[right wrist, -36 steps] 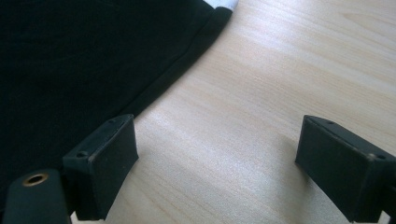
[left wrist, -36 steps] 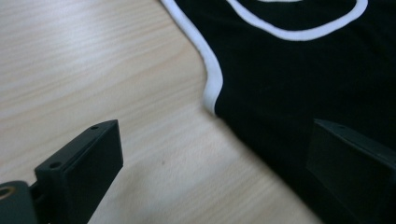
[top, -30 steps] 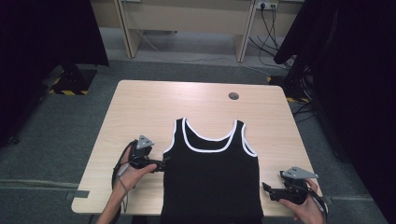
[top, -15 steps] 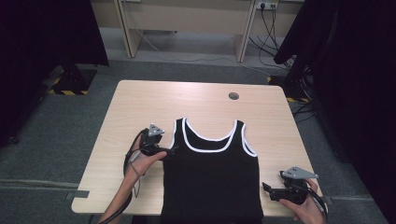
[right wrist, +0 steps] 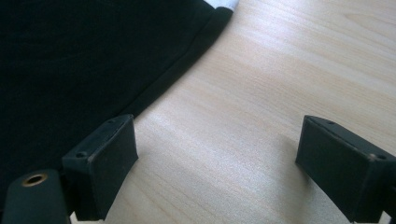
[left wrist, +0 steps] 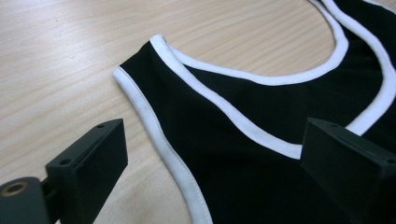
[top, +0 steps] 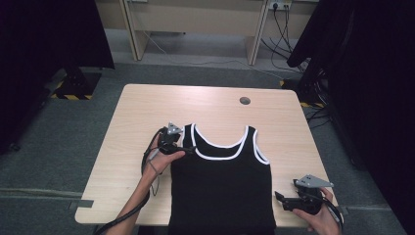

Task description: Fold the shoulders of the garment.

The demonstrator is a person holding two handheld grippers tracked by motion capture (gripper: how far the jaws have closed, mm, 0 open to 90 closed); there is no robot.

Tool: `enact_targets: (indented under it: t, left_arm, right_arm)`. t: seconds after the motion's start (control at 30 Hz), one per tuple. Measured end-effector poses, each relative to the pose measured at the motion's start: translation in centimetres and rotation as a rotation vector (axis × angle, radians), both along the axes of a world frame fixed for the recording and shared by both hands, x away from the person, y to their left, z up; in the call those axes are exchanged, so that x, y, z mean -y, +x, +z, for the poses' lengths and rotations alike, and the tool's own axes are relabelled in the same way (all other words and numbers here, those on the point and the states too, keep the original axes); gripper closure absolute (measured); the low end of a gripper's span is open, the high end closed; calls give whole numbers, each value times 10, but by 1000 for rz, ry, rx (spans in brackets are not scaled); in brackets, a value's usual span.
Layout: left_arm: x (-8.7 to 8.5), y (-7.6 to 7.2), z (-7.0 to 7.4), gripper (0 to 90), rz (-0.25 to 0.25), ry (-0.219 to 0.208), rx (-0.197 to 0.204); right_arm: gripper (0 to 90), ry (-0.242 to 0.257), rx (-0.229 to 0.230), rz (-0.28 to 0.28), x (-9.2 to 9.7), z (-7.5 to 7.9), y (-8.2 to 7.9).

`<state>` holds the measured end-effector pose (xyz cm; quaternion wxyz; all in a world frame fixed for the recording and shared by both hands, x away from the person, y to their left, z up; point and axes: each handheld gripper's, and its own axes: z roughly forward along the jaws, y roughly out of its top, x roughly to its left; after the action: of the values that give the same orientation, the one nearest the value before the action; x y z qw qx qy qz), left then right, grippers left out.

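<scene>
A pale wooden table (top: 147,112) lies under the left gripper (top: 187,147) and the right gripper (top: 280,198). A small round hole (top: 244,101) sits in it, well ahead of both. Past the far edge are grey carpet (top: 195,73), a desk leg (top: 254,44) and cables (top: 284,19). Black curtains (top: 44,34) hang at either side, and a striped stand base (top: 73,90) sits far left of the left gripper.

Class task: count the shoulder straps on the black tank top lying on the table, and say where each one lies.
2. On the black sleeveless tank top with white trim, one strap lies beside the left gripper, whose jaws stand open; the other strap lies on the opposite side of the neckline.
</scene>
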<state>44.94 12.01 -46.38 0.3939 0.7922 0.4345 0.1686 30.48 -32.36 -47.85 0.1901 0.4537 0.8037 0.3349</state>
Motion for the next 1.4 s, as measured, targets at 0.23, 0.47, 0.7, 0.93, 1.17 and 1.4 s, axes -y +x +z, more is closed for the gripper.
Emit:
enact_targets:
  t: [0.23,0.47,0.7,0.93,1.17,1.4]
  left_arm:
    - [9,15,-2,68,18,10,-12]
    - [15,30,-3,69,45,16,-17]
    - [19,40,-5,82,63,10,-28]
    - [24,50,-8,83,82,35,-33]
    - [26,59,-14,124,85,53,-53]
    - [28,59,-14,388,51,75,-12]
  right_arm:
    - [127,0,0,1,0,0,0]
    - [125,-1,0,3,0,0,0]
    - [124,-2,0,5,0,0,0]
    - [122,-2,0,7,0,0,0]
    - [121,-2,0,9,0,0,0]
    - [121,-2,0,11,0,0,0]
